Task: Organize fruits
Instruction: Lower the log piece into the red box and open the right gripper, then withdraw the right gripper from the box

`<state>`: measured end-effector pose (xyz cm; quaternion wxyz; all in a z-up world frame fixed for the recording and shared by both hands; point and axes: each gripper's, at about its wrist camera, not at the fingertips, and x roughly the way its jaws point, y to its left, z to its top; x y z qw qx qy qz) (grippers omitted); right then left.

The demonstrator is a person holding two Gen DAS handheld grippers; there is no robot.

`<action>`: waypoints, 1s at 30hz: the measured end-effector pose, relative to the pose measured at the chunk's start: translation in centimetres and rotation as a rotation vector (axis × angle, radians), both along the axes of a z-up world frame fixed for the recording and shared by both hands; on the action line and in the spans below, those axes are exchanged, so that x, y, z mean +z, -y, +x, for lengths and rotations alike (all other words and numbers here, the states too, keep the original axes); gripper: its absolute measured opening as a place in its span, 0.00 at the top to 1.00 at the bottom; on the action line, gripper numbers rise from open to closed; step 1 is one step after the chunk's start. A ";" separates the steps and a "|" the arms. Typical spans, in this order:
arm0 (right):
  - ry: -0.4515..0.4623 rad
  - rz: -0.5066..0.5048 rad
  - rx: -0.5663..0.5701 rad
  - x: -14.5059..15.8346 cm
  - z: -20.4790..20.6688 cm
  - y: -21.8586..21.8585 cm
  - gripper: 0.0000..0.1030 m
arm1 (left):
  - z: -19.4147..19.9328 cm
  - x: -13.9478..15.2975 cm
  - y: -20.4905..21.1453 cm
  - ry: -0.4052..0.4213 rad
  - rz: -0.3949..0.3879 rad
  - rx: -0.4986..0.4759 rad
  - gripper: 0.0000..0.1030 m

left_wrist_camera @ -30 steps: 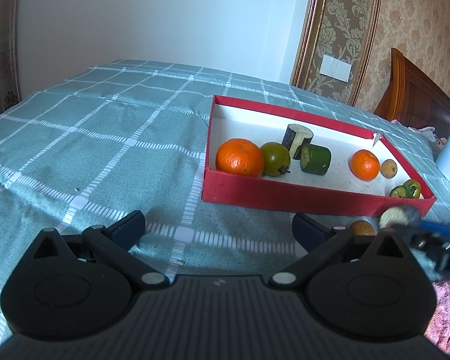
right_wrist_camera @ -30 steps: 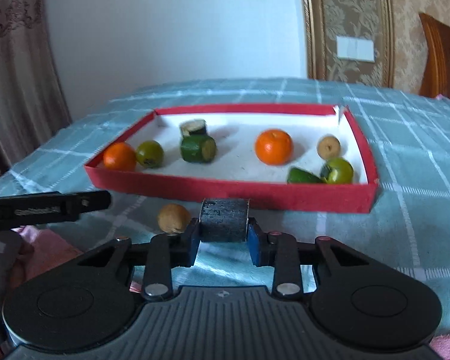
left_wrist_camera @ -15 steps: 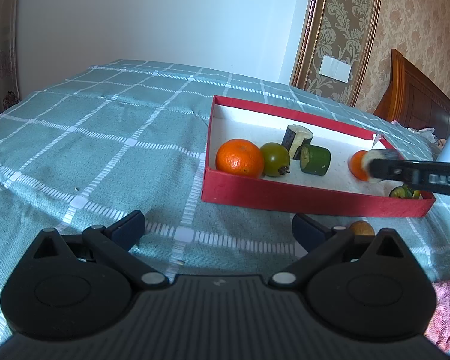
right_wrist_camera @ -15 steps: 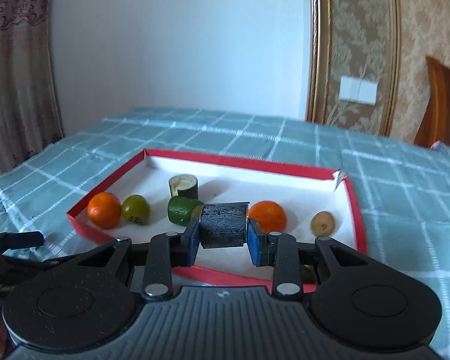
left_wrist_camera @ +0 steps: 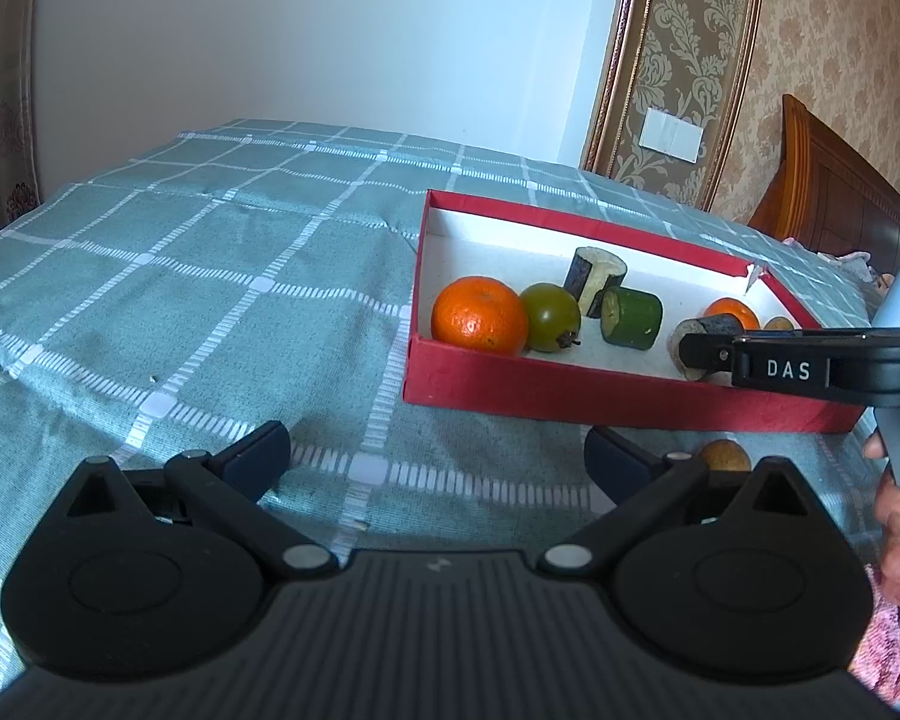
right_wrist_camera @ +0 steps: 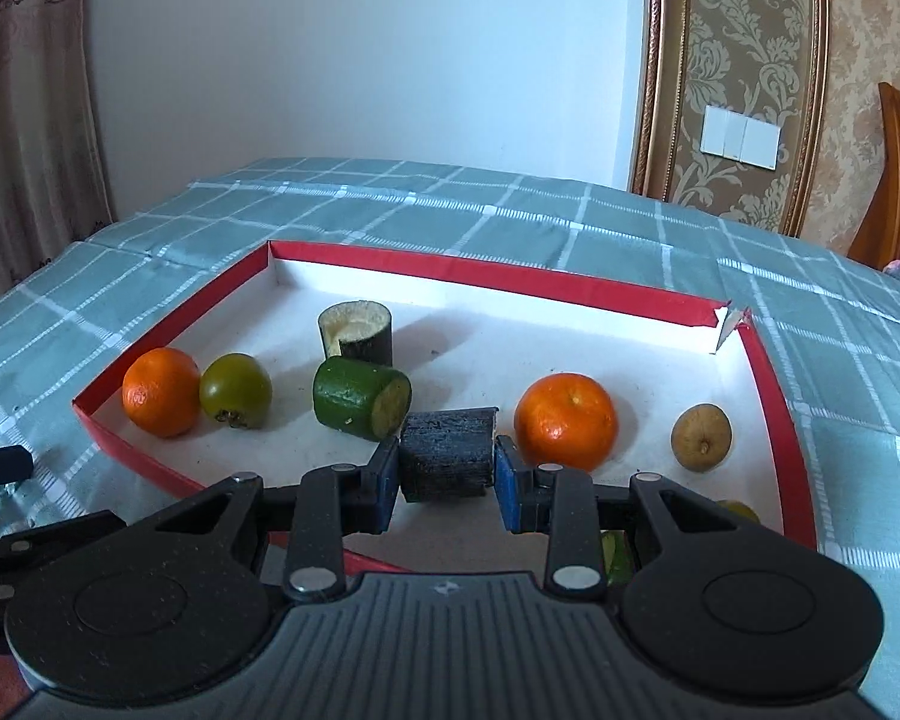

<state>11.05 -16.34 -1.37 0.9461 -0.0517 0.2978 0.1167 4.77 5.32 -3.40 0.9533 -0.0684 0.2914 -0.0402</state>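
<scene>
Your right tool (right_wrist_camera: 448,468) grips the dark cut piece (right_wrist_camera: 447,450) at lower centre, above the red box (right_wrist_camera: 480,273); lower and release it there. Your left tool (left_wrist_camera: 438,456) hangs open over the bed.

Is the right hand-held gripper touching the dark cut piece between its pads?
Touching. The right wrist view shows both blue pads of the right hand-held gripper pressed against the sides of the dark cut piece, with no gap on either side.

At 5 o'clock in the red box (right_wrist_camera: 774,396), 2 green fruits (right_wrist_camera: 615,552) sit mostly hidden behind the right gripper (right_wrist_camera: 447,483). A brown fruit (left_wrist_camera: 723,455) is half hidden behind the left gripper (left_wrist_camera: 435,456).
</scene>
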 end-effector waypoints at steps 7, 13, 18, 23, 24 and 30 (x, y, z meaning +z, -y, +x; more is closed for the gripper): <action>-0.009 -0.012 -0.012 -0.4 -0.1 0.1 0.67 | 0.0 0.0 0.0 0.000 0.000 0.000 0.00; -0.006 0.025 -0.005 0.2 -0.9 0.6 0.55 | 0.0 0.0 0.0 -0.001 0.001 0.000 0.00; 0.014 0.020 0.013 0.7 -2.2 0.7 0.49 | 0.0 0.0 0.0 -0.001 0.001 0.000 0.00; 0.053 0.036 0.018 1.7 -4.2 1.6 0.42 | 0.1 -0.1 0.1 -0.003 0.007 0.000 0.00; 0.060 0.040 0.021 1.9 -4.7 1.8 0.40 | 0.1 -0.1 0.1 -0.004 0.009 0.000 0.00; 0.104 0.041 0.034 2.8 -7.9 3.5 0.36 | 0.2 -0.1 0.2 -0.006 0.015 0.000 0.00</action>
